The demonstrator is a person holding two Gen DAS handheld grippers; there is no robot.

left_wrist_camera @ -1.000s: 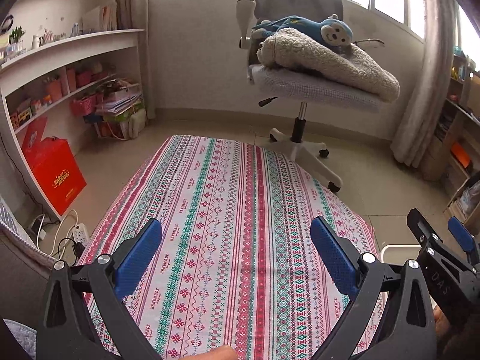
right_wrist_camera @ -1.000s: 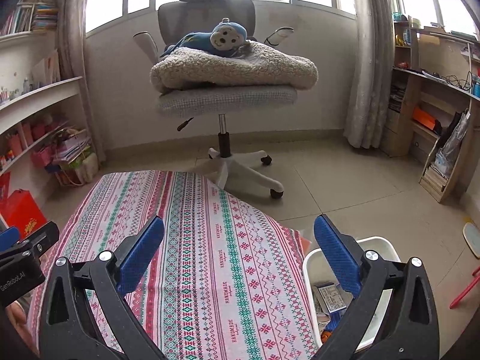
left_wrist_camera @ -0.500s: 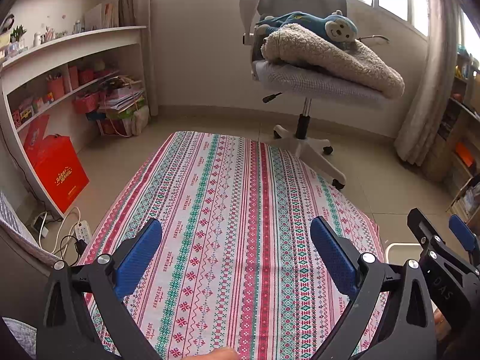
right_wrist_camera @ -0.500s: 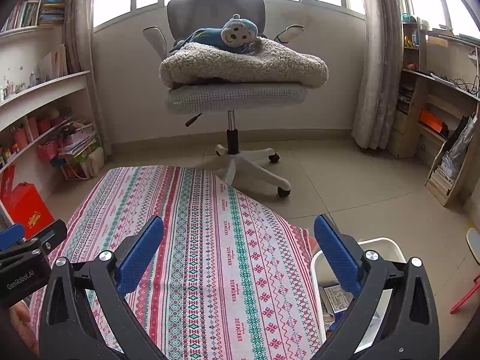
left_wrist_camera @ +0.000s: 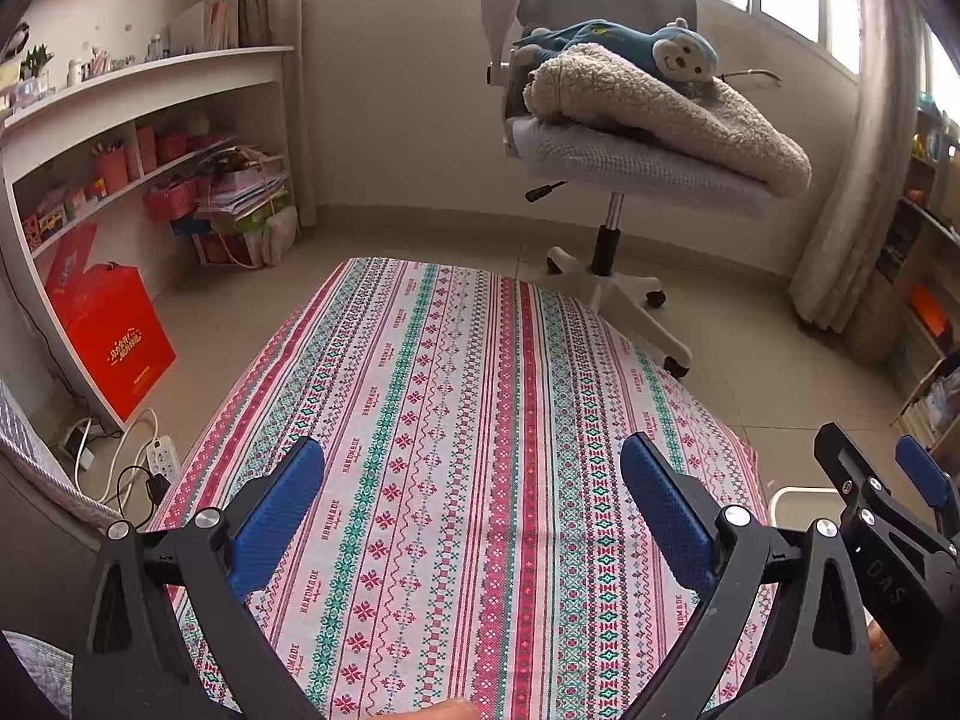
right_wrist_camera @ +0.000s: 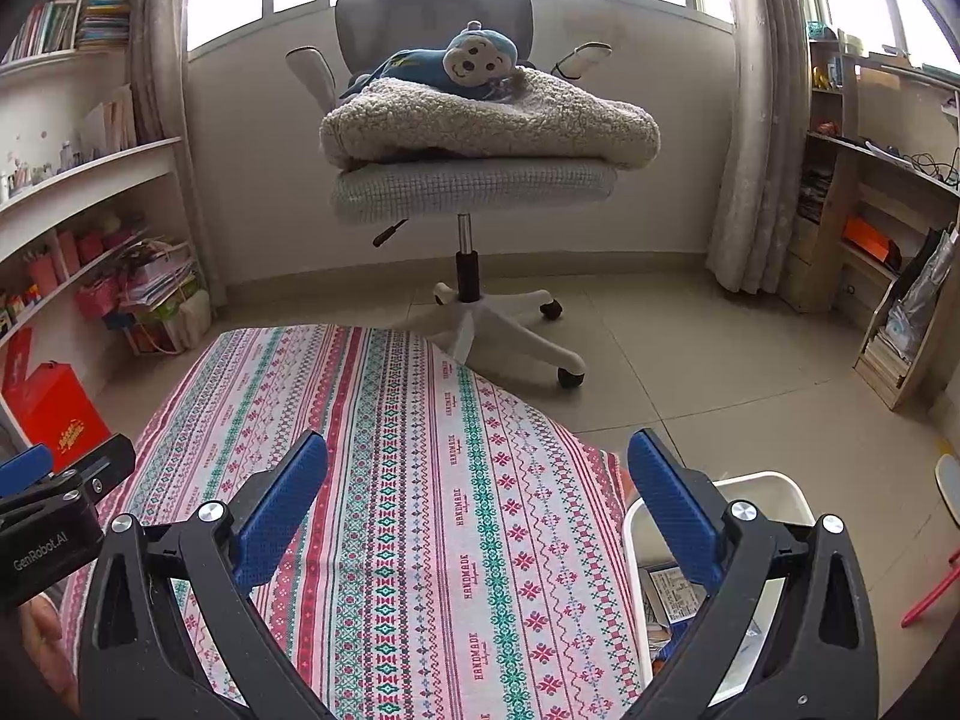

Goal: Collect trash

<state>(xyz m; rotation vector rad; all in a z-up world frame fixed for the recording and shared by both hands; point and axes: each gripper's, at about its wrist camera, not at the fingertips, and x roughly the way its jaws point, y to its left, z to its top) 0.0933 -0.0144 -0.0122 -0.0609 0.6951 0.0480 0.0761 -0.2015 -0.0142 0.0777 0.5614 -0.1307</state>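
Two hand-held grippers hover side by side over the surface (left_wrist_camera: 480, 420) with its striped cloth: the left hand-held gripper (left_wrist_camera: 472, 495) and the right hand-held gripper (right_wrist_camera: 478, 489), both with blue fingers spread wide apart and holding nothing. Just right of the right one, beside the surface edge, a white bin (right_wrist_camera: 774, 489) holds paper trash (right_wrist_camera: 669, 591). Ahead stands an office chair (right_wrist_camera: 468, 192)
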